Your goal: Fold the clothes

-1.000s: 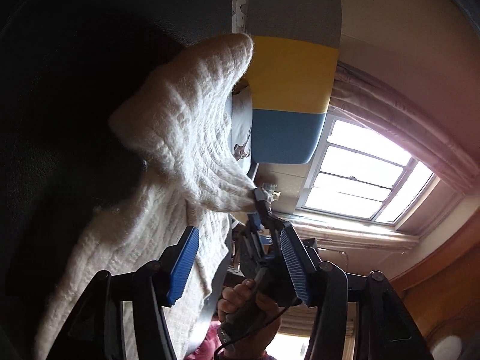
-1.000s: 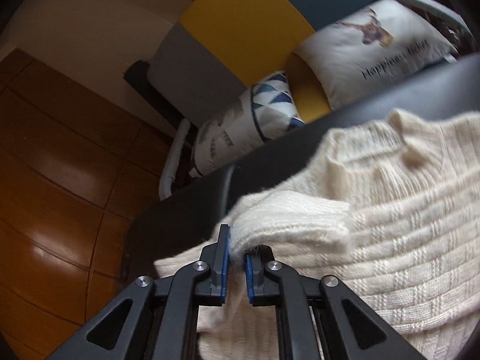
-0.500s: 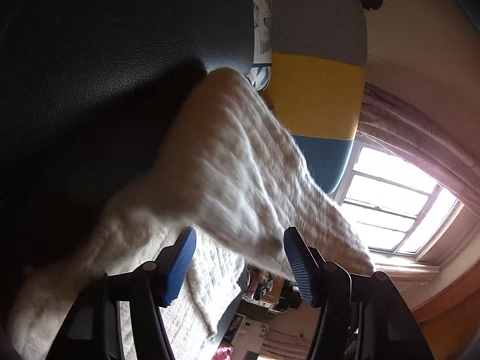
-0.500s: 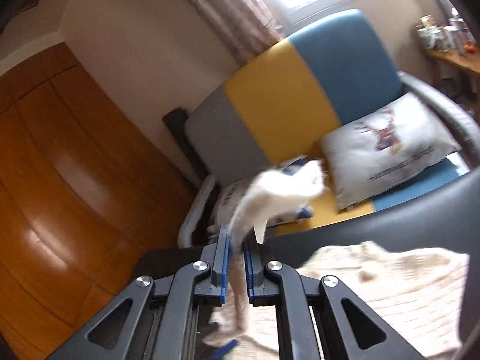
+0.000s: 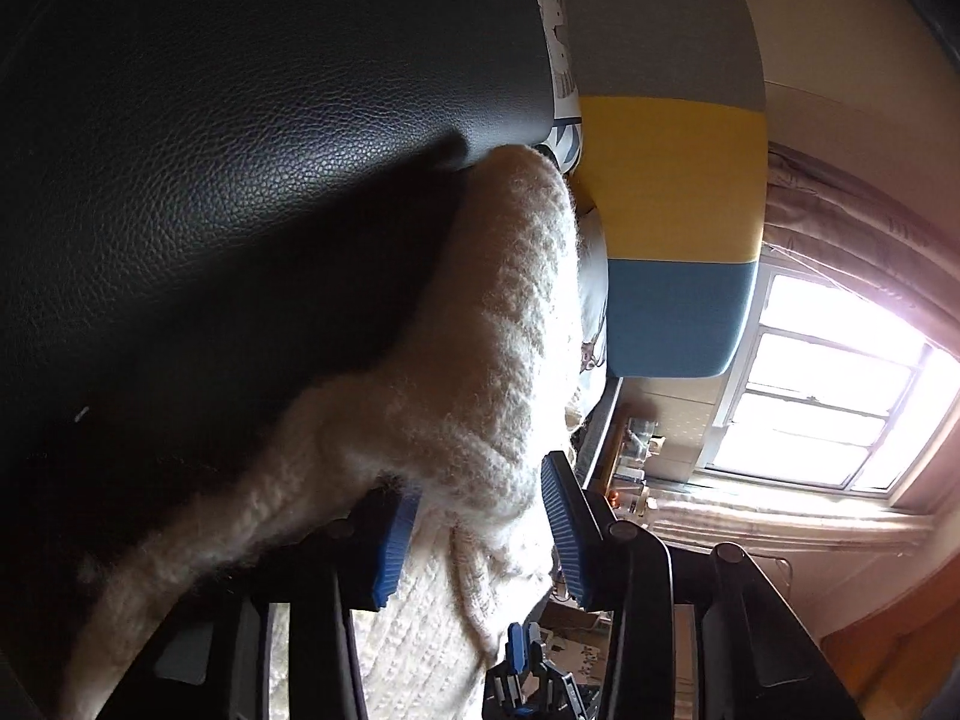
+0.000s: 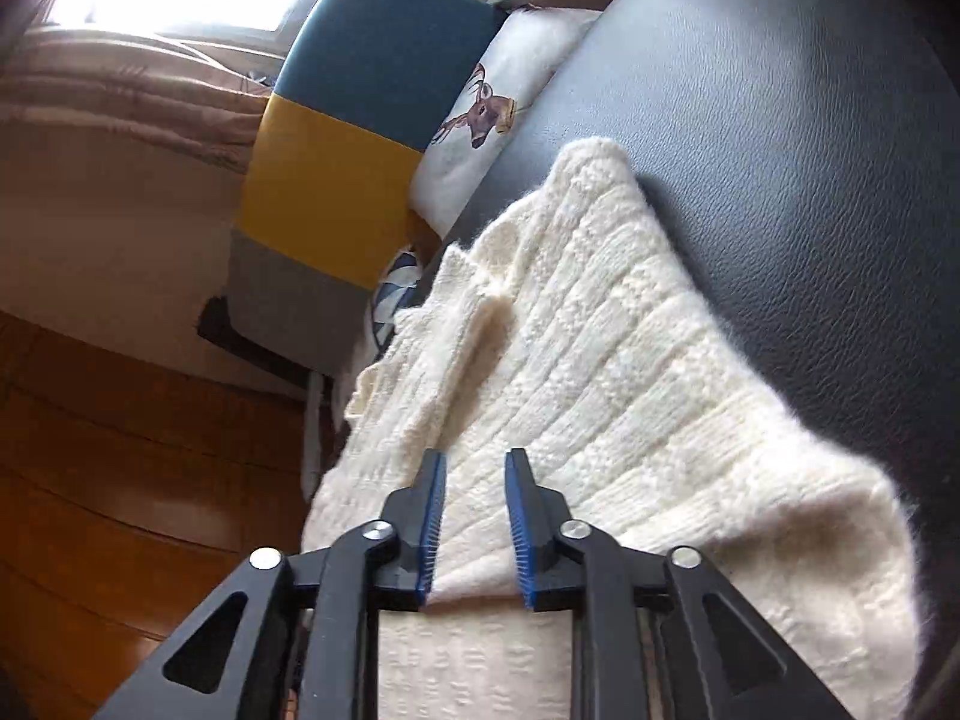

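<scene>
A cream knitted sweater (image 6: 600,372) lies spread on the black leather surface (image 6: 810,150), with one sleeve folded across its body. My right gripper (image 6: 475,519) hovers low over the sweater's near part, open, with nothing between its blue pads. In the left wrist view a thick fold of the sweater (image 5: 504,324) bulges up between the fingers of my left gripper (image 5: 478,537). That gripper is open, its pads standing apart on either side of the knit. The far end of this fold reaches the edge of the black leather surface (image 5: 240,120).
A grey, yellow and blue armchair (image 6: 336,180) stands just beyond the leather surface, holding a white deer-print cushion (image 6: 480,120) and a patterned cushion (image 6: 393,294). A bright window (image 5: 840,384) and curtains lie behind it. Wooden floor (image 6: 120,480) shows to the left.
My right gripper carried the sleeve up and over, then let it go and now stands open above the sweater. The left gripper has come closer, so the fold sits between its fingers.
</scene>
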`<state>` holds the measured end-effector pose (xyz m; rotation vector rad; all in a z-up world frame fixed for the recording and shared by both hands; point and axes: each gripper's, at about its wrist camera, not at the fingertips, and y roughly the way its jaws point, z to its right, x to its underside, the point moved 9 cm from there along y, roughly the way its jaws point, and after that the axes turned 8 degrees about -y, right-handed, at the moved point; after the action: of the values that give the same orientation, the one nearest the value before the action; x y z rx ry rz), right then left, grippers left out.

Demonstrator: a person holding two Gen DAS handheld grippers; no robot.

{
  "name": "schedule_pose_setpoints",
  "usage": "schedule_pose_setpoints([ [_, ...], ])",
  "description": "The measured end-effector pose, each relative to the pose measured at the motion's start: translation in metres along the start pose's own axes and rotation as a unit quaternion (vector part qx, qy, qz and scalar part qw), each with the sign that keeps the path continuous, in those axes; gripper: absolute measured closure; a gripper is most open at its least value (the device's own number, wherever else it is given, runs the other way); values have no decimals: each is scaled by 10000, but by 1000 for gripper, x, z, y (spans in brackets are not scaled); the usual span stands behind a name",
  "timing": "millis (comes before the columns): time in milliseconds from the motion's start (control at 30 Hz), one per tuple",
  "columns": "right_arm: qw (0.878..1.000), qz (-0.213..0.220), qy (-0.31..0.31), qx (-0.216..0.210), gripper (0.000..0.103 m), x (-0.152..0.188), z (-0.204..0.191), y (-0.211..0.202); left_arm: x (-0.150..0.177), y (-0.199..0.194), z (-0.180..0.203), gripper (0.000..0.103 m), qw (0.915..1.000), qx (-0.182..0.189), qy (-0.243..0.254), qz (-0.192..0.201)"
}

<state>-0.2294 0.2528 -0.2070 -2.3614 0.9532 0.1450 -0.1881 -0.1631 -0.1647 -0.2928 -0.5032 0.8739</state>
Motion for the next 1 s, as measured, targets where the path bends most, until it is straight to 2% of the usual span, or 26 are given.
schedule_pose_setpoints([
  [67, 9994, -161, 270, -170, 77, -3, -1, 12, -1, 0, 0, 61, 10000, -24, 12, -17],
  [200, 9973, -275, 672, -80, 76, -10, 0, 34, -1, -1, -2, 60, 10000, -17, 33, -88],
  [400, 9980, -262, 566, -84, 75, -19, -30, 63, -2, -2, -4, 60, 9996, 44, 64, -270],
  [467, 9982, -156, 564, -116, 75, -20, -37, 70, -2, -3, -5, 60, 9994, 82, 64, -323],
  [500, 9980, 11, 626, -125, 72, -19, -36, 72, -2, -3, -6, 60, 9993, 97, 67, -352],
  [567, 9967, 335, 719, -192, 72, -17, -34, 73, -2, -3, -7, 60, 9991, 116, 78, -406],
  [667, 9917, 734, 588, -877, 72, -8, -36, 62, -3, -4, -9, 60, 9989, 114, 65, -440],
  [700, 9859, 864, 649, -1279, 72, -6, -37, 59, -3, -4, -10, 60, 9989, 107, 67, -447],
  [767, 9774, 988, 687, -1739, 72, -7, -36, 54, -3, -4, -11, 61, 9989, 100, 77, -450],
  [833, 9829, 774, 795, -1468, 72, -8, -34, 59, -3, -5, -12, 60, 9988, 90, 107, -464],
  [900, 9912, 574, 774, -910, 72, -12, -34, 68, -3, -5, -13, 60, 9989, 93, 102, -458],
  [1000, 9991, 226, 355, -62, 73, -15, -41, 82, -4, -6, -15, 60, 9989, 77, 109, -457],
])
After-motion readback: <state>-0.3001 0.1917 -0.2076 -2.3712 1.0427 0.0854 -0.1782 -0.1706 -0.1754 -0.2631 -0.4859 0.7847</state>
